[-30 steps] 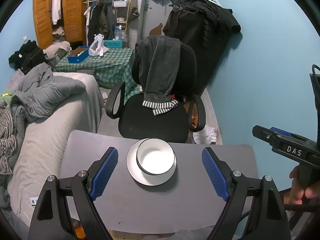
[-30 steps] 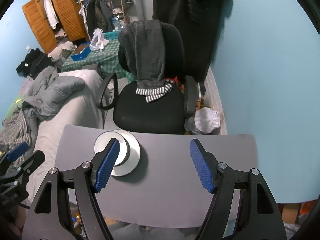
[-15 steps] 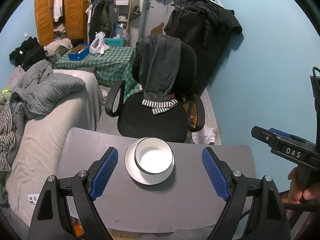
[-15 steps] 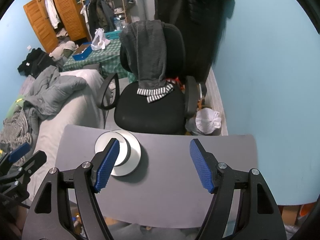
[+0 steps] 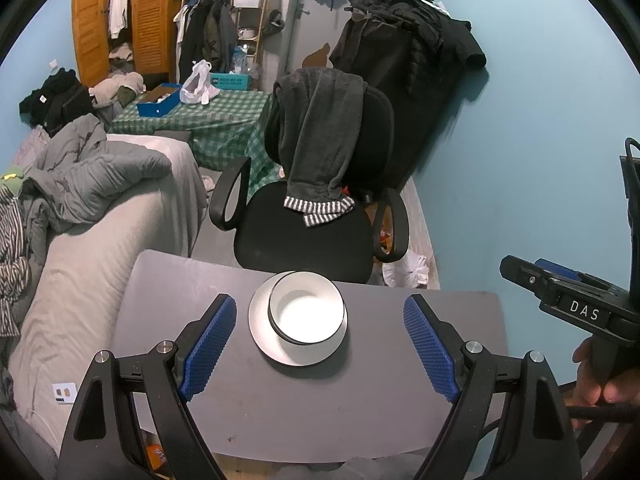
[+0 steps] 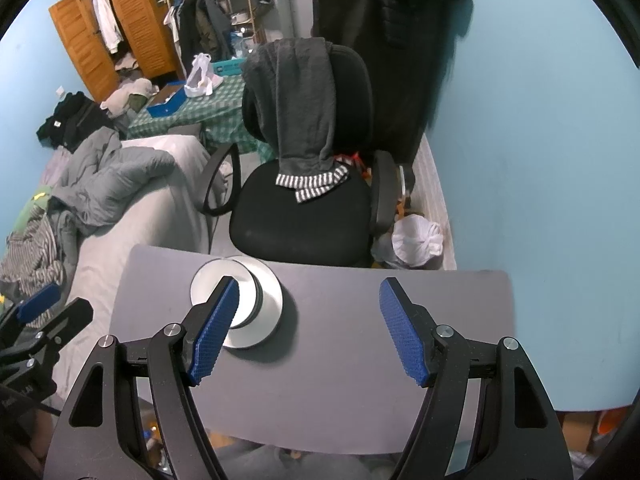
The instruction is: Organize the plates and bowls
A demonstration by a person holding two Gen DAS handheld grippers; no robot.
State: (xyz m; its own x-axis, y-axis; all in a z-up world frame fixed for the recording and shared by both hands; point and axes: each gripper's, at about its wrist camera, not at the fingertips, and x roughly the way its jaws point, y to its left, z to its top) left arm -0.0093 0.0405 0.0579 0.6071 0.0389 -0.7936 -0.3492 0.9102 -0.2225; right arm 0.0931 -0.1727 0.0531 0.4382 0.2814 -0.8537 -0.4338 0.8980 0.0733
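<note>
already nested, bowl [image 5: 306,307] on plate [image 5: 298,322] at the table's [image 5: 360,400] far edge, with left gripper [image 5: 320,344] and right gripper [image 6: 308,328] both spread, empty, hovering apart.

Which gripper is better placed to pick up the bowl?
Left. The bowl on its plate sits centred between the left gripper's open jaws; the right gripper is offset.

White bowl [image 5: 306,308] on plate [image 5: 264,336], grey table [image 5: 320,408], left gripper [image 5: 320,344] apparently empty
</note>
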